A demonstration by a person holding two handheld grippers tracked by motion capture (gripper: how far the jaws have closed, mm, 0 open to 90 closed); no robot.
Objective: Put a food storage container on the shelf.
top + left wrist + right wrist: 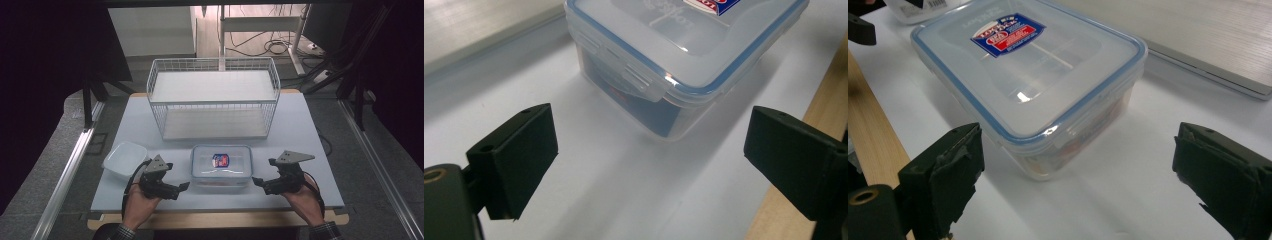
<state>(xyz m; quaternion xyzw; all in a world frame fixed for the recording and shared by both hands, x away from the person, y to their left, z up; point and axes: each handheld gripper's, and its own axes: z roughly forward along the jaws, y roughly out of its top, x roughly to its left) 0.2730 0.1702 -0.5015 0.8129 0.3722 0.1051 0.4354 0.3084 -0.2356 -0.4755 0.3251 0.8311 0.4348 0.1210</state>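
A clear plastic food box with a blue-sealed lid and a red and blue label stands near the table's front edge, lid on. Its side latch lies flat against the wall in the left gripper view. My left gripper hovers just left of the box, jaws wide apart, nothing between them. At the box's right my right gripper stands open too, a little short of the near corner of the box. Each is held in a hand at the table's front.
A white wire basket stands behind the box at mid table. A second clear tub lies to the left of my left gripper. The wooden front edge of the table runs just below both hands.
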